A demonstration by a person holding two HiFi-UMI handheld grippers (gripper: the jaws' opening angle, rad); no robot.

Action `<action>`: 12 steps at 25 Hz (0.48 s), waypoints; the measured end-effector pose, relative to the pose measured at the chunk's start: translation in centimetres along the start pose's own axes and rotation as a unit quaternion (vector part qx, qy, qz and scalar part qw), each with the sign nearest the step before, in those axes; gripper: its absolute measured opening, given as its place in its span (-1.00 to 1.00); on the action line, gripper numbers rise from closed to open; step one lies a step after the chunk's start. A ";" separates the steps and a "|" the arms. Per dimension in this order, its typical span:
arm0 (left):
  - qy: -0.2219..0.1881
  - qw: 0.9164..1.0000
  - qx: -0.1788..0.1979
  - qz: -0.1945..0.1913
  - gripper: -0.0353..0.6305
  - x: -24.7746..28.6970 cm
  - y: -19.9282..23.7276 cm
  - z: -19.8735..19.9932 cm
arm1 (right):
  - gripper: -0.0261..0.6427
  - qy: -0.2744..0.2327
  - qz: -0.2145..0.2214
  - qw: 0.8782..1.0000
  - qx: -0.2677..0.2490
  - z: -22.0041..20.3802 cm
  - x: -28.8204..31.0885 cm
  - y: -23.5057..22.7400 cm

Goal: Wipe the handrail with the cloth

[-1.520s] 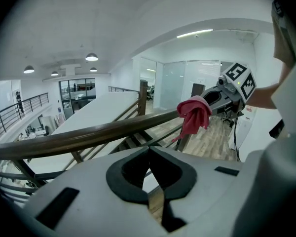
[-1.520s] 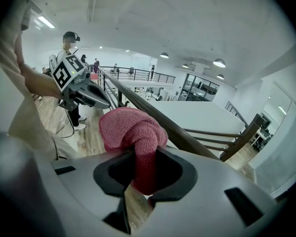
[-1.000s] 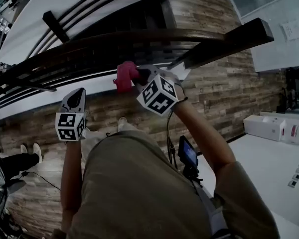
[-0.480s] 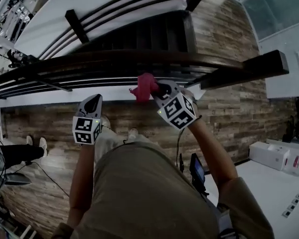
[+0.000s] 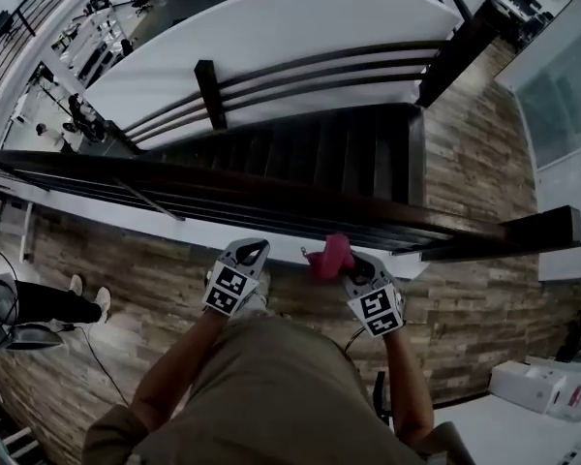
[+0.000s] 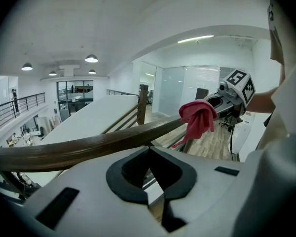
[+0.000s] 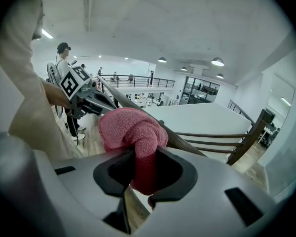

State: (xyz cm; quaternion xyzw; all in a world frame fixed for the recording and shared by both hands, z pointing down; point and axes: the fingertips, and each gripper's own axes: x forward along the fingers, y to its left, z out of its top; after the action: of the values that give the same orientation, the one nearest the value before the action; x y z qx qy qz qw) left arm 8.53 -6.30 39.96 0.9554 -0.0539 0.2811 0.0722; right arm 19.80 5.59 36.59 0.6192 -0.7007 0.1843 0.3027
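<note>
Handrail [image 5: 223, 188] lengthwise left to right

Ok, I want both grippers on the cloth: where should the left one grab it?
Probably the bunched wad of the cloth that bulges beyond the right gripper, coming from the left along the handrail. That part is free and thick; the rest is pinched in the right jaws. The left gripper, shut, opens first.

Wood-plank floor [image 5: 465, 163], dark stairs [image 5: 300, 153], white ceiling [image 7: 187, 23], pendant lamps [image 6: 91, 59], glass walls [image 6: 197, 88]
</note>
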 end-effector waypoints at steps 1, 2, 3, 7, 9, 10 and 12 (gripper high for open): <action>0.000 1.000 0.003 -0.009 -0.84 0.8 0.4 0.3 | -0.62 -0.003 -0.003 1.000 0.003 0.2 0.3 -0.4; -0.001 1.000 0.006 -0.017 -0.84 1.5 0.8 0.7 | -0.62 -0.006 -0.006 1.000 0.006 0.4 0.7 -0.8; -0.001 1.000 0.009 -0.025 -0.84 2.1 1.2 1.0 | -0.62 -0.009 -0.010 1.000 0.010 0.6 1.0 -1.1; -0.001 0.999 0.024 -0.040 -0.84 3.6 2.7 1.9 | -0.62 -0.010 -0.026 0.999 0.027 0.5 2.0 -1.6; -0.004 0.999 0.028 -0.040 -0.84 3.8 3.7 2.1 | -0.62 -0.014 -0.032 0.999 0.039 0.5 2.6 -1.5; -0.004 0.999 0.028 -0.040 -0.84 3.9 4.3 2.0 | -0.62 -0.017 -0.035 0.998 0.044 0.6 3.0 -1.4; -0.003 0.999 0.026 -0.035 -0.84 3.9 5.6 1.6 | -0.62 -0.022 -0.037 0.998 0.051 0.8 4.0 -1.3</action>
State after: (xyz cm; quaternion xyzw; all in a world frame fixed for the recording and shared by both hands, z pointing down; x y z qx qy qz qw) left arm 11.88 -12.31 41.35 0.9591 -0.0136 0.2768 0.0571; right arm 20.74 1.89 38.46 0.6633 -0.6736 0.1943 0.2619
